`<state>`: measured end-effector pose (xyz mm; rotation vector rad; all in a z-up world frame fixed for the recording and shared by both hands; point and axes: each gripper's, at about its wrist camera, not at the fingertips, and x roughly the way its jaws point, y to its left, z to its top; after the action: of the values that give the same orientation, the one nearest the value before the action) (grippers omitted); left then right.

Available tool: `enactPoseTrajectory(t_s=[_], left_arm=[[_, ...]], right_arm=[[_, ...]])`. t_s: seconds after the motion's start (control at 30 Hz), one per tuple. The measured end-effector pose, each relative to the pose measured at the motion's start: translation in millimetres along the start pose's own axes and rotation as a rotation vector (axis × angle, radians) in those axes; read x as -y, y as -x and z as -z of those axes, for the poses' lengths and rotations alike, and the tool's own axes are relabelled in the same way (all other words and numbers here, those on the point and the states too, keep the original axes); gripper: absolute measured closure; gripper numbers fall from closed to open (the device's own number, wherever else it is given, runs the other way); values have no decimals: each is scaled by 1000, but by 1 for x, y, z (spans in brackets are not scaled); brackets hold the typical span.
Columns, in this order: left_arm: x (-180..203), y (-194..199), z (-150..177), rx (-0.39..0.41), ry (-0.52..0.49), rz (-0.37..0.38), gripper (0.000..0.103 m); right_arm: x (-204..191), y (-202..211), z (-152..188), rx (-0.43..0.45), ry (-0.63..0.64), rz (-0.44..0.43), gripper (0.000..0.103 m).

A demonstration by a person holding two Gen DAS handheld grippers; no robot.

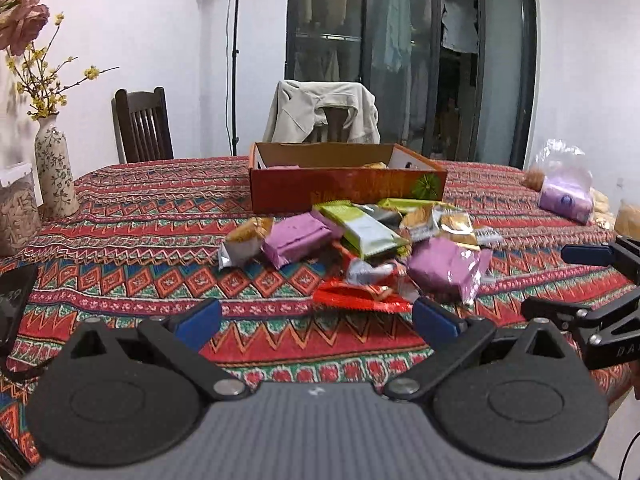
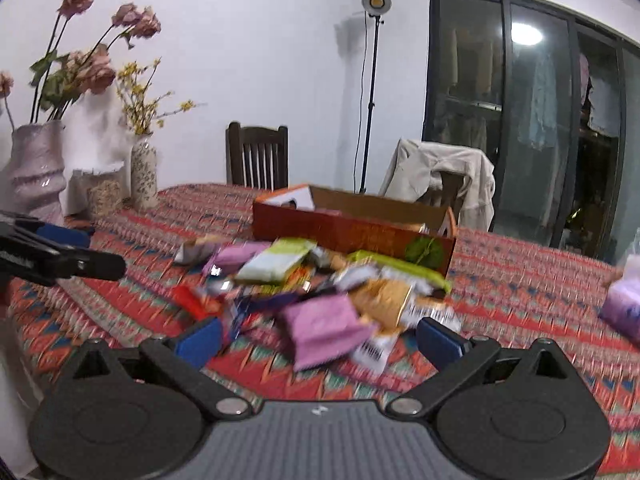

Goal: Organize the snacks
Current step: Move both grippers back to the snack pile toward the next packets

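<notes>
While both my left gripper (image 1: 316, 320) and right gripper (image 2: 318, 340) stand spread and empty, snack packets (image 1: 360, 240) lie heaped mid-table; cardboard box (image 1: 348, 188) holds few.

Home dining room, clothed table (image 1: 160, 208), chairs (image 1: 142, 126)

little can be read. the right tongs' (image 1: 576, 280) black arm shows the letters "da" at the left wrist view's edge. a dark device (image 1: 14, 304) at far left shows blurred digits, perhaps "39". snack wrappers' print is illegible.
</notes>
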<state>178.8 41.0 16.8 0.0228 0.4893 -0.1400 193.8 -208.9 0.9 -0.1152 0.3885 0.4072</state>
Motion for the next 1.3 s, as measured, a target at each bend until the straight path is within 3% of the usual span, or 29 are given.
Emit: enactPoseTrajectory(t_s=[0.33, 0.73, 0.8, 1.23, 1.3], left_arm=[[-4, -22, -12, -17, 34, -24, 0], [-32, -88, -32, -51, 68, -88, 0], [-36, -99, -35, -69, 67, -107, 0], [-66, -147, -50, -90, 124, -84, 2], [-72, -152, -51, -87, 144, -69, 4]], right_arm=[[-1, -14, 3, -42, -8, 8, 6], [18, -65, -6, -83, -45, 10, 10], [18, -75, -8, -91, -42, 7, 15], [3, -126, -22, -175, 55, -2, 18], [2, -130, -22, -191, 68, 10, 25]])
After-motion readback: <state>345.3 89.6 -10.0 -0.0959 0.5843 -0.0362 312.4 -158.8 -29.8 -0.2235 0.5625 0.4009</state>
